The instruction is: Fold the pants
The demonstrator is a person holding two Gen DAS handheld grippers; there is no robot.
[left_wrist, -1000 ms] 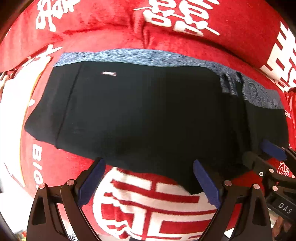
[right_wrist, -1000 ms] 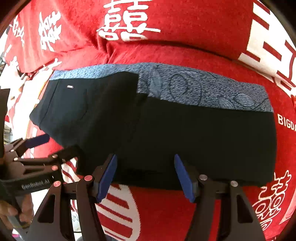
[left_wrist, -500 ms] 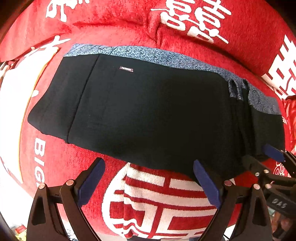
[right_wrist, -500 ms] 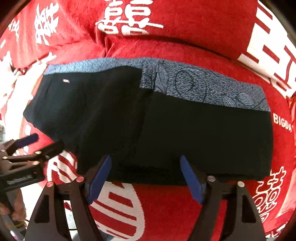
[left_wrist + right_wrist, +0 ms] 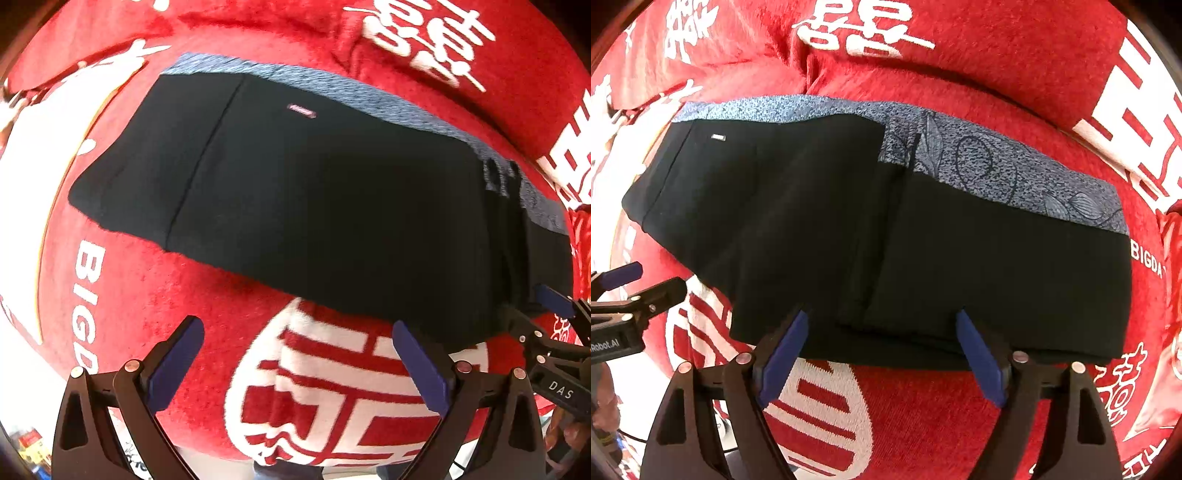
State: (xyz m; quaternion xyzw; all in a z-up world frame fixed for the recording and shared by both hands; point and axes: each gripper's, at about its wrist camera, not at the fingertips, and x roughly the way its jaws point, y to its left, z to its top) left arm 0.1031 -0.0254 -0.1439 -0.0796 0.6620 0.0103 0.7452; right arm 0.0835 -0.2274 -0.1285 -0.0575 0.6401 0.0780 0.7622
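Since a second ago my left gripper (image 5: 297, 363) has slid off the black cloth: its jaws then straddled the near hem and now hang wide over bare red blanket (image 5: 192, 306), with nothing between them. My right gripper (image 5: 881, 356) has just been opening its jaws; they stand wide at the near hem of the pants (image 5: 871, 236), the hem between them but the pads not pressing on it.

The pants lie folded into a flat, long block across the blanket, dark and matte, with a speckled blue-grey waistband (image 5: 990, 166) along the far edge, printed with thin leaf outlines. A small pale label (image 5: 301, 110) sits near the far edge on the left part. One layer overlaps another, leaving a straight step down the middle in the right view.

The blanket is plush red with large white characters and bulges into cushioned folds behind the pants. In front of the near hem lies open blanket; the two grippers sit near each other, each showing at the edge of the other's view.
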